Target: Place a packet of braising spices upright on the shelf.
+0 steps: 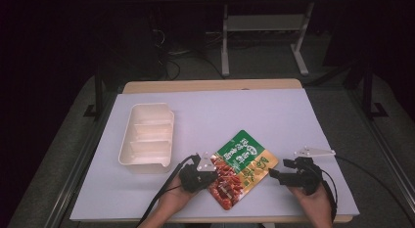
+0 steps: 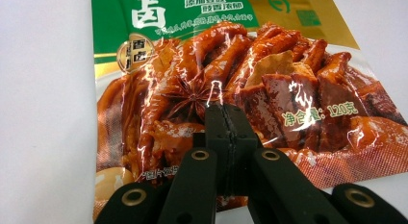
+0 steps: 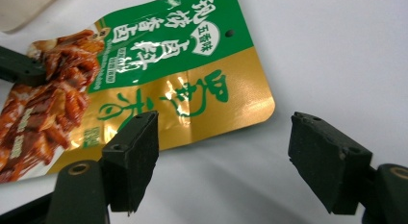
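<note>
Left tongs (image 2: 226, 119) closed over snack pouch (image 2: 231, 65); right tongs (image 3: 223, 159) beside.

A white sheet (image 1: 274, 115) is covering the table, with a wooden edge (image 1: 210, 85) showing at the far side. A white divided tray (image 1: 147, 138) is sitting left of centre. A green, gold and red food pouch (image 1: 241, 167) is lying flat near the front edge, turned at an angle. The left gripper (image 1: 211, 170) is resting over the pouch's left side. The right gripper (image 1: 278, 173) is hovering just right of the pouch, its jaws pointing at it.
</note>
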The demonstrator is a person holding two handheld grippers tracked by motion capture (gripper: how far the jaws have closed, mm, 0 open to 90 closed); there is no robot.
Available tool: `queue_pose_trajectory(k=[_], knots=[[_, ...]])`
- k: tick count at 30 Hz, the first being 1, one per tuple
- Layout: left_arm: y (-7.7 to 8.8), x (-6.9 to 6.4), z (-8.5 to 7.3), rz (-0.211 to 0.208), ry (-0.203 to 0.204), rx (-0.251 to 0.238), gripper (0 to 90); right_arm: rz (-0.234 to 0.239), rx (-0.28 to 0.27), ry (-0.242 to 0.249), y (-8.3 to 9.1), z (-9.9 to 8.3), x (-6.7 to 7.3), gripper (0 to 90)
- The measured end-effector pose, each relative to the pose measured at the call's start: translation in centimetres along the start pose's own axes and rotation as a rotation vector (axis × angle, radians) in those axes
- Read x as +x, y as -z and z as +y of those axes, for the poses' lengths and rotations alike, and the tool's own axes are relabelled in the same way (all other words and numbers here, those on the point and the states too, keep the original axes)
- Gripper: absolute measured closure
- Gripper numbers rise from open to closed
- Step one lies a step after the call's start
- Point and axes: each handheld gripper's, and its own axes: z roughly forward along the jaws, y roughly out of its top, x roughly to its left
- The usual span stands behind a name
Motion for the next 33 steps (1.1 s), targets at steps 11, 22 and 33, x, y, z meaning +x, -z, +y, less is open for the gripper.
queue_pose_trajectory(k=[11,22,33], knots=[[0.0,-0.1,-0.2,0.006,-0.005,-0.006,89.8,0.032,0.035,-0.024,-1.1,0.1,-0.1,30.5],[-0.1,-0.2,-0.3,0.013,-0.010,-0.010,89.8,0.030,0.016,-0.053,-0.7,0.1,-0.8,36.8],[-0.1,-0.2,-0.4,0.013,-0.005,-0.020,89.8,0.093,0.036,-0.027,-1.2,0.4,0.2,42.8]])
